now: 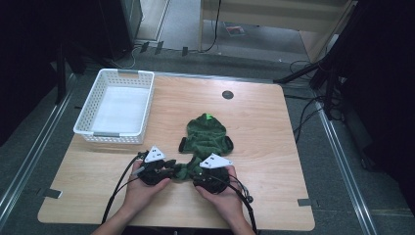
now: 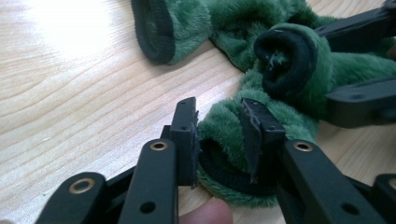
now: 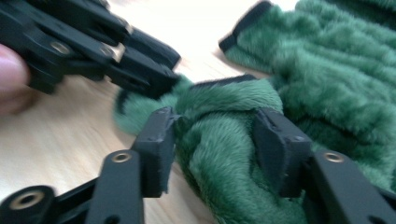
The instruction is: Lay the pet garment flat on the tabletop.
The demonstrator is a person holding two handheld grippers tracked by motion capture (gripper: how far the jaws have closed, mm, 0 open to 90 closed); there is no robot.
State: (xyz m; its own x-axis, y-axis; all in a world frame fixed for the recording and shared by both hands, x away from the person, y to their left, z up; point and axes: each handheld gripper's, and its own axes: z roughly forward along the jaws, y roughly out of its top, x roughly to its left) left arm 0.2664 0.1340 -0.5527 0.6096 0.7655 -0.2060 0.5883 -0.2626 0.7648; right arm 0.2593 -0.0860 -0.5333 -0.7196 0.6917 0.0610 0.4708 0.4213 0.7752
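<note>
A small green fleece garment (image 1: 205, 134) with black trimmed cuffs lies flat near the middle of the wooden table (image 1: 274, 147). Its near end is bunched between my two hands. My left gripper (image 1: 172, 166) comes in from the left, and in the left gripper view its pads (image 2: 187, 135) pinch a green cuff (image 2: 224, 140) with a black edge. My right gripper (image 1: 195, 172) sits just right of it. In the right gripper view the right gripper (image 3: 215, 140) squeezes a thick fold of fleece (image 3: 219, 163), with the left gripper (image 3: 163, 65) close beyond it.
A white plastic basket (image 1: 117, 73) stands at the table's far left corner. A dark round grommet (image 1: 227, 95) is set into the tabletop near the far edge. Black cables (image 1: 117, 191) trail from both grippers toward the near edge.
</note>
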